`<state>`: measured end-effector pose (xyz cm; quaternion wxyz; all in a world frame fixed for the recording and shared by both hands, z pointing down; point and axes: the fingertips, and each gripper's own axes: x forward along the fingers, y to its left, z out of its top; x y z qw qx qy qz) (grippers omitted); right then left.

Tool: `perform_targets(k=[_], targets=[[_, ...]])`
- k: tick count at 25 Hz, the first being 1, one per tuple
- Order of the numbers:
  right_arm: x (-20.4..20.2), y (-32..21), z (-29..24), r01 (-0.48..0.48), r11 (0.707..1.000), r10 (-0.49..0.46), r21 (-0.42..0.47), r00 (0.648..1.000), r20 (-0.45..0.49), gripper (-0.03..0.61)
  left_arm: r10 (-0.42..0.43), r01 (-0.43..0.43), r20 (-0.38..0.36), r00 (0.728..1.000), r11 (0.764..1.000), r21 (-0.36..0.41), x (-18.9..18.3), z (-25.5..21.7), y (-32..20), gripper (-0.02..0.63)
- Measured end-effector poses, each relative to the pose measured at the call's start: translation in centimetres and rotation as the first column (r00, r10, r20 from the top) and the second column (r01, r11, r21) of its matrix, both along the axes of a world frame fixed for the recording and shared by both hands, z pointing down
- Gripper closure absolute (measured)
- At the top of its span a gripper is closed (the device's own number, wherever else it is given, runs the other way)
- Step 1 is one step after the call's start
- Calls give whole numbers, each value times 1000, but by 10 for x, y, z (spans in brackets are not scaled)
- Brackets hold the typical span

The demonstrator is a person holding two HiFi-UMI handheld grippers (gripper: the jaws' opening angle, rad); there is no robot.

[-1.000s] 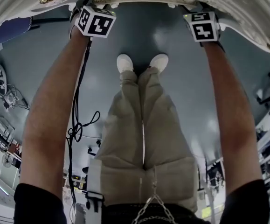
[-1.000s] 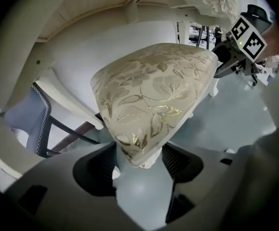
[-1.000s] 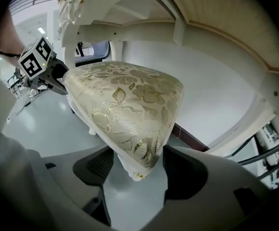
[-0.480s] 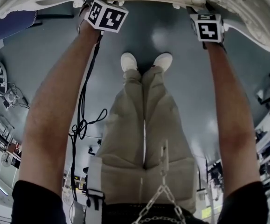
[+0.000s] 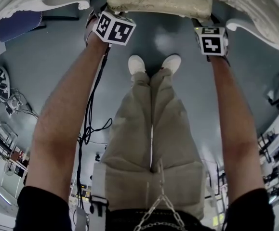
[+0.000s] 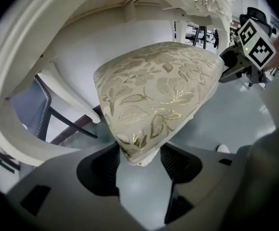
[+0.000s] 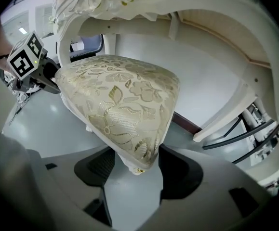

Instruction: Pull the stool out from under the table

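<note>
The stool (image 5: 158, 1) has a cream seat cushion with gold leaves, and its near edge shows below the white carved table (image 5: 262, 13). My left gripper (image 5: 108, 13) holds the cushion's left corner, my right gripper (image 5: 207, 23) the right corner. In the left gripper view the cushion (image 6: 158, 95) tapers to a corner wedged between the jaws of the left gripper (image 6: 138, 160), which have just closed a little onto it. In the right gripper view the other corner of the cushion (image 7: 120, 100) is pinched in the right gripper (image 7: 135, 165). The stool's legs are hidden.
My legs and white shoes (image 5: 137, 64) stand on the grey floor just before the stool. A cable (image 5: 88, 124) hangs from my left arm. A blue-grey chair (image 6: 26, 114) stands to the left under the table, behind a white table leg (image 6: 76, 105).
More of the cushion now shows from under the table. Both grippers have come toward me with it, and my feet have stepped back.
</note>
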<state>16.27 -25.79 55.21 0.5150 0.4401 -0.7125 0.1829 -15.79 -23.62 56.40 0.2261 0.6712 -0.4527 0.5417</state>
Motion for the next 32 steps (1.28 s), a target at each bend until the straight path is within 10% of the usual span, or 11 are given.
perform_targets(k=[32], targets=[[4,197,6,-6,979,-4,-205,999,-49,293,31,-31,-1,1000,988,-152,2,2,196,348]])
